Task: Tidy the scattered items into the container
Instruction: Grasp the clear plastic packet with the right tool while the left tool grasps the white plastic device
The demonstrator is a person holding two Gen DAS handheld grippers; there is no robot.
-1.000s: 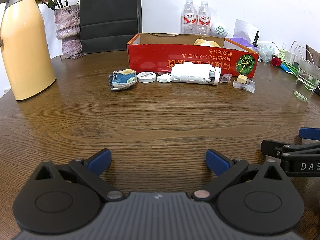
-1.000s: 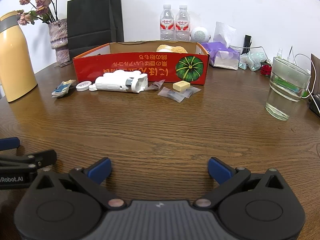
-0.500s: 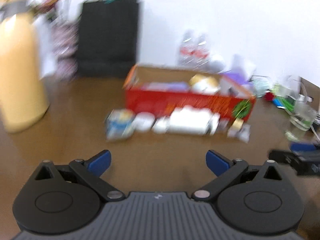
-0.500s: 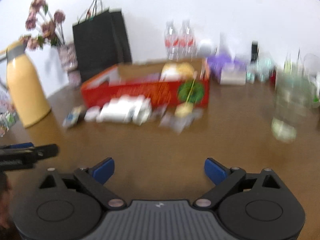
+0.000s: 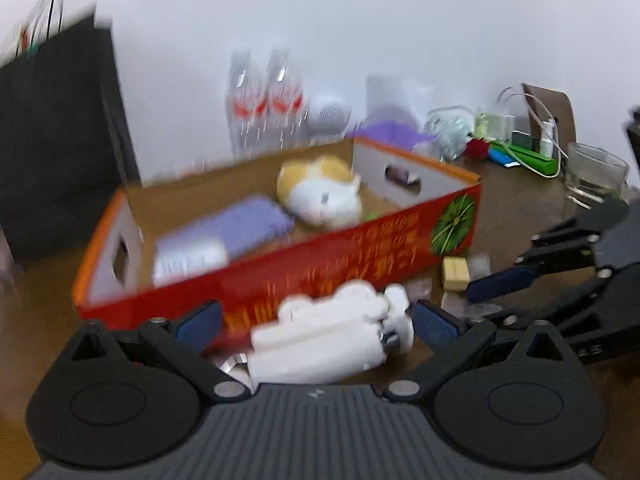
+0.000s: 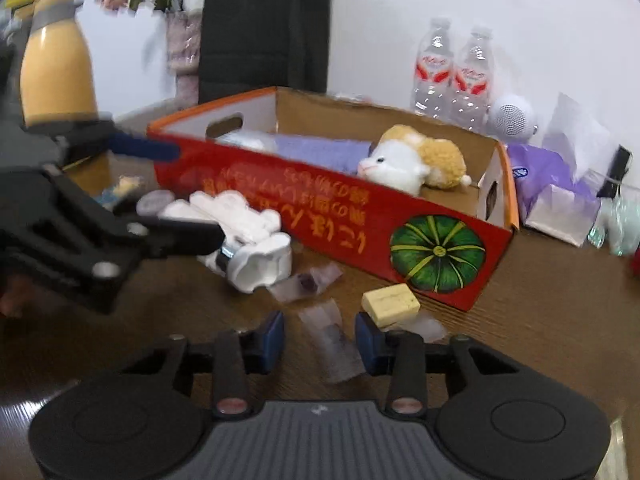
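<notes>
While right jaws close around a clear wrapper point(image 6: 334, 340), left jaws wide, empty; brown wooden table point(image 6: 540, 300).

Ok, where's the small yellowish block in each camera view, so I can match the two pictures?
Left wrist view: the yellowish block lies right of centre on the table, just below the green pumpkin print.
Right wrist view: the block lies centre-right, just above the right tongs, whose jaws are closing.
Shared landmark: the pumpkin print on the red box.
</notes>
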